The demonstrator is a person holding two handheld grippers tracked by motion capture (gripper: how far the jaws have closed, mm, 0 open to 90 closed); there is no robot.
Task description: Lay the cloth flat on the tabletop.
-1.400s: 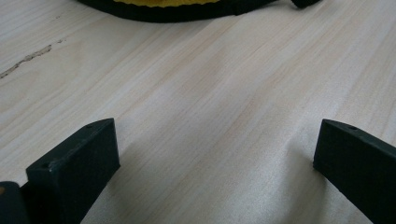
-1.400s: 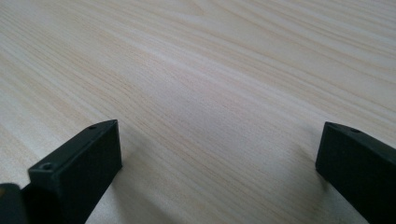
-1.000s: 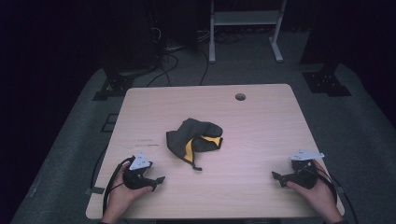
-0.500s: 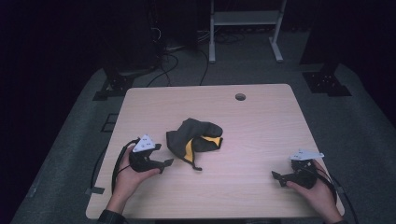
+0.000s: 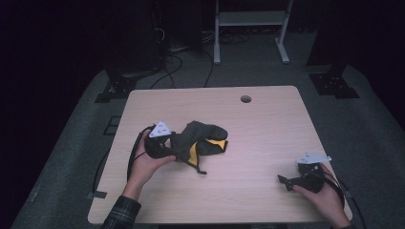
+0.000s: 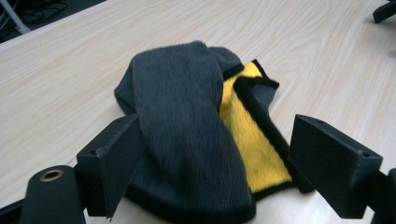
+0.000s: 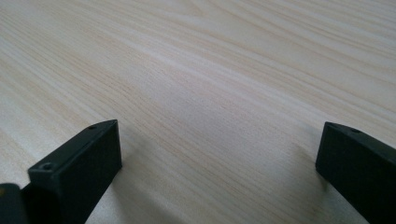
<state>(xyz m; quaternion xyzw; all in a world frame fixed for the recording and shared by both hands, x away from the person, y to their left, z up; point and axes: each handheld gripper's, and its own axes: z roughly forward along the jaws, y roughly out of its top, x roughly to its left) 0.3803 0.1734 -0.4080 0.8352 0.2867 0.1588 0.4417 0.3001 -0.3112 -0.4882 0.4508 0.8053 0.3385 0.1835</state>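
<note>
now my left gripper [image 6: 210, 186] is spread wide around the near edge of the grey-and-yellow cloth [image 6: 196, 140], crumpled mid-table [image 5: 267, 124], jaws straddling it so they can pinch a fold. my right gripper [image 7: 219, 186] rests spread on bare wood, well apart, hand low at the near corner.

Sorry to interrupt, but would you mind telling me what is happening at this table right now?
A person sits at a wooden table with a two-jaw gripper in each hand. The left gripper is at the near edge of a crumpled dark grey and yellow cloth, its jaws open on either side of the fabric and not yet closed. The right gripper is low over bare wood near the person's right corner, jaws open, holding nothing.
</note>
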